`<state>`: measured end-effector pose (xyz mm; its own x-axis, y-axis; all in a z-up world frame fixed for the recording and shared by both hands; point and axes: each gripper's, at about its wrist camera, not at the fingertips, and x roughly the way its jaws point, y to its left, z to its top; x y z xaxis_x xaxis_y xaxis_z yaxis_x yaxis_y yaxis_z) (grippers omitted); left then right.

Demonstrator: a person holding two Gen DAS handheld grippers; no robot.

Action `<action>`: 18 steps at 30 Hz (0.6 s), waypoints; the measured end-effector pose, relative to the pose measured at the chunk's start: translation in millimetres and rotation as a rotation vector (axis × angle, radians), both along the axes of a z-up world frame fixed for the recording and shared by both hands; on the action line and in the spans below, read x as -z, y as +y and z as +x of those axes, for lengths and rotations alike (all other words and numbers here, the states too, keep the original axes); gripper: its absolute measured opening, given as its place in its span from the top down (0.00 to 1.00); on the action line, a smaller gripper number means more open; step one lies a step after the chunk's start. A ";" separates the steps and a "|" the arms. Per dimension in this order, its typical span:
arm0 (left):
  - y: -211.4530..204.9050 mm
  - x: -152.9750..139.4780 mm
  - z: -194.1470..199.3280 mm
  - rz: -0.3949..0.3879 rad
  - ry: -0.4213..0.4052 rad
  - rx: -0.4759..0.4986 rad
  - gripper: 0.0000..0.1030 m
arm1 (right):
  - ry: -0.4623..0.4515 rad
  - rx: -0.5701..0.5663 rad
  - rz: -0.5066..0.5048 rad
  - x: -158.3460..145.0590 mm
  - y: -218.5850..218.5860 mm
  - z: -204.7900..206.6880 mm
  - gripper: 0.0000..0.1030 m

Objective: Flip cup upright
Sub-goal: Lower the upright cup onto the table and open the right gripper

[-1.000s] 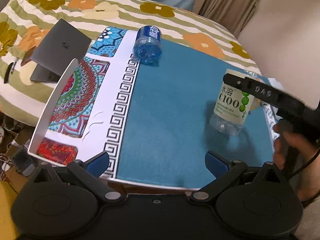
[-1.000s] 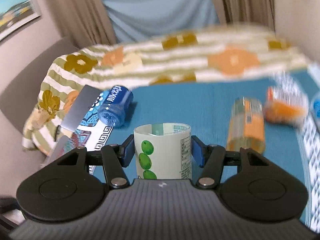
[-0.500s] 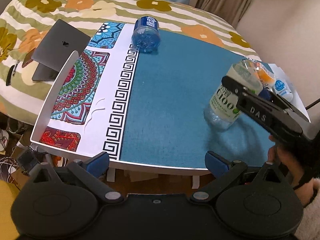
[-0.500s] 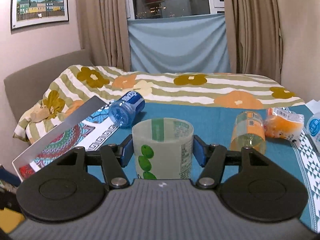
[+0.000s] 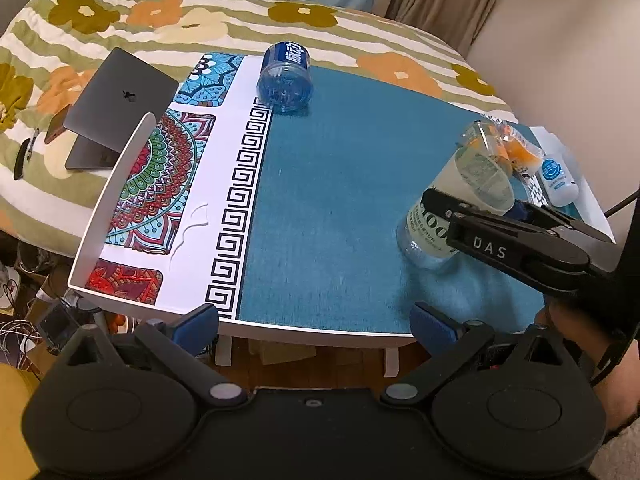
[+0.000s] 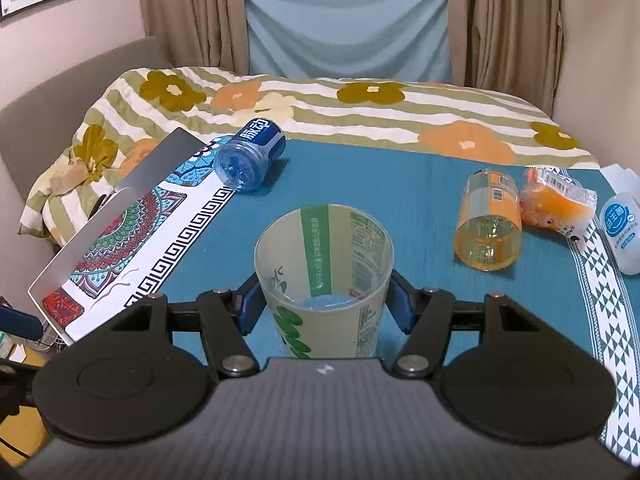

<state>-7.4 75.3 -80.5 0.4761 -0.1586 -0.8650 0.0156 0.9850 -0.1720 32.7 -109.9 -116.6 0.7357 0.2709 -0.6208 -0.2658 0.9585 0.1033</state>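
Observation:
A clear cup with a white and green label (image 6: 326, 280) stands mouth up on the teal mat, tilted a little in the left wrist view (image 5: 460, 208). My right gripper (image 6: 324, 304) is shut on the cup's sides; its black body (image 5: 516, 240) shows in the left wrist view. My left gripper (image 5: 316, 326) is open and empty, hanging over the table's near edge.
A blue cup (image 5: 286, 78) lies on its side at the mat's far left (image 6: 250, 156). An orange cup (image 6: 488, 226) lies on its side to the right, beside an orange packet (image 6: 558, 202) and a small white bottle (image 6: 622, 228). A laptop (image 5: 116, 110) rests on the bed.
The right gripper has turned the cup so that its open mouth faces up and its base is down on the mat. The left gripper has drawn back and up.

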 end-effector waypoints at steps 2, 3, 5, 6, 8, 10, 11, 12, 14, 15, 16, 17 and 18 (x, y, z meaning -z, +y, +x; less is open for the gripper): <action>-0.2 -0.7 -0.9 0.003 -0.004 -0.003 0.00 | 0.018 -0.007 0.004 1.0 0.4 2.7 0.16; -0.3 -1.3 -1.3 0.004 -0.005 -0.005 0.00 | 0.025 -0.001 0.005 1.6 0.6 3.2 0.02; -0.3 -3.7 -2.2 0.003 -0.005 -0.008 0.00 | 0.025 0.021 0.007 2.2 -0.8 2.1 0.00; -0.6 -6.1 -2.7 0.004 -0.007 -0.009 0.00 | 0.026 0.025 0.010 1.0 -2.0 0.8 0.00; -1.7 -14.1 -3.8 0.006 -0.020 -0.010 0.00 | 0.046 0.032 0.002 -4.0 -4.3 -0.7 0.00; -5.2 -25.6 -3.1 0.017 -0.038 0.000 0.00 | 0.080 0.034 -0.003 -13.0 -8.6 -2.7 0.00; -7.8 -31.4 -2.1 0.024 -0.046 0.008 0.00 | 0.099 0.039 0.004 -19.3 -12.5 -4.3 0.00; -10.4 -37.6 -1.4 0.030 -0.055 0.017 0.00 | 0.119 0.048 0.013 -27.0 -17.7 -6.1 0.00; -16.3 -49.8 -0.3 0.042 -0.082 0.030 0.00 | 0.155 0.067 0.008 -43.8 -27.0 -10.4 0.00; -19.7 -56.0 0.3 0.048 -0.100 0.037 0.00 | 0.172 0.078 -0.005 -53.2 -31.6 -13.0 0.00; -22.4 -60.9 0.5 0.051 -0.114 0.044 0.00 | 0.189 0.094 -0.015 -64.9 -37.4 -16.0 0.00; -26.1 -67.2 0.9 0.056 -0.132 0.051 0.00 | 0.197 0.105 -0.015 -74.6 -41.8 -18.3 0.00; -29.2 -71.7 1.2 0.061 -0.146 0.057 0.00 | 0.201 0.114 -0.013 -84.1 -47.4 -21.6 0.00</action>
